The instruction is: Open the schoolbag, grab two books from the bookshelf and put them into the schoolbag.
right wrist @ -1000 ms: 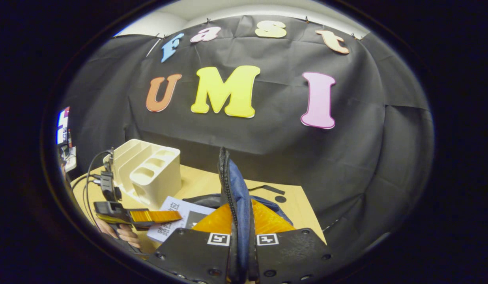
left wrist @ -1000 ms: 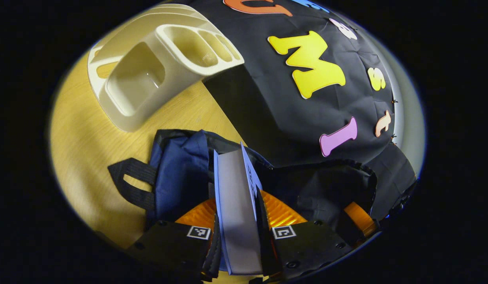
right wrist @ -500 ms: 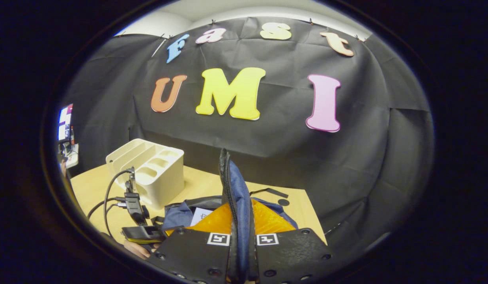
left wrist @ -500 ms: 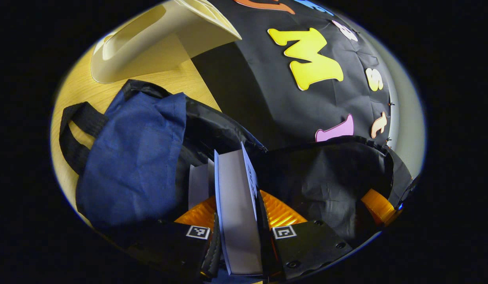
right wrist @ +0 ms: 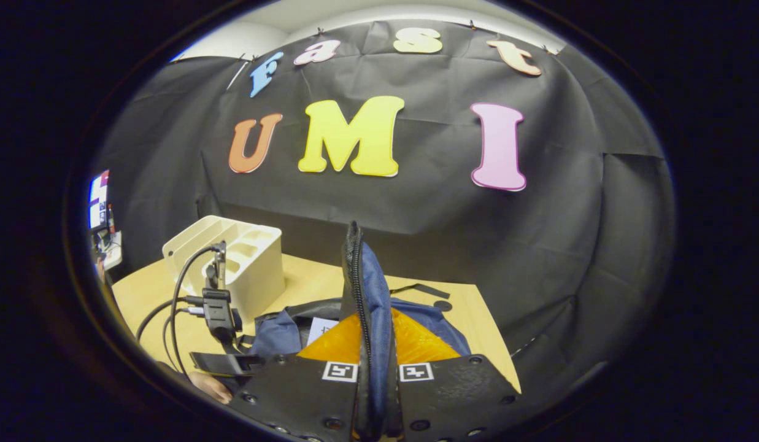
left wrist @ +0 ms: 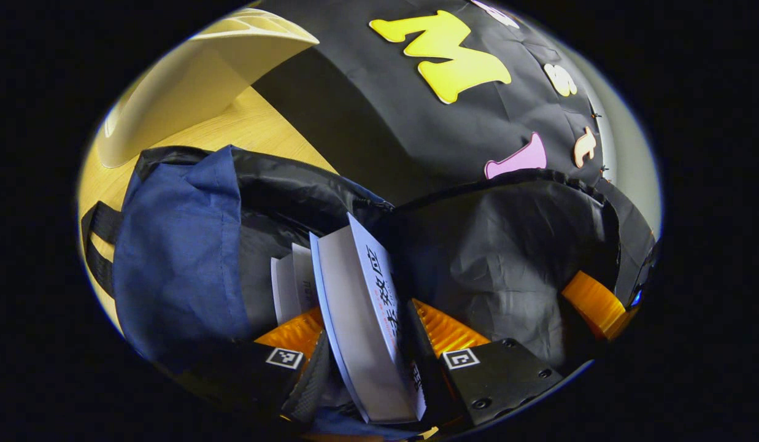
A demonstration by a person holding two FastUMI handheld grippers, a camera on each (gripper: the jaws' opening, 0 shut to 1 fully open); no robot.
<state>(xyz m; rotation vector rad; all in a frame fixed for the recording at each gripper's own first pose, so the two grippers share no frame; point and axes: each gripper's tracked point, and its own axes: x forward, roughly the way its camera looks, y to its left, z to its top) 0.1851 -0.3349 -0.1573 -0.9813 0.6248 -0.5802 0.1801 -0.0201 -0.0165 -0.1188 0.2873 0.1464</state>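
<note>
- The left gripper (left wrist: 370,344) is clenched on a thin white-paged book with a pale blue cover and black print (left wrist: 361,319), both fingers pressing its faces. The book is held spine-up and tilted, its far end pointing down into the bag's mouth; my read is that the edge-on angle is there so it slips through the narrow opening.
- The navy-blue fabric schoolbag with black lining and black webbing straps (left wrist: 183,245) lies on the light wooden tabletop (left wrist: 244,126) with its zipped mouth gaping. In the left gripper view its dark interior sits directly beyond the held book.
- A 2nd white book (left wrist: 291,285) is already inside the bag, just beside the held one on its left, upright against the lining.
- The right gripper (right wrist: 373,383) is clamped on the bag's zippered blue-and-black rim (right wrist: 361,288), lifting that flap upright. I judge this is what props the mouth open for the other hand.
- The cream plastic bookshelf organiser with open slots (right wrist: 241,264) stands on the table behind the bag, well apart from it; no books are visible in its slots.
- Judged progress: near the end, with the last book about to be lowered and let go.
</note>
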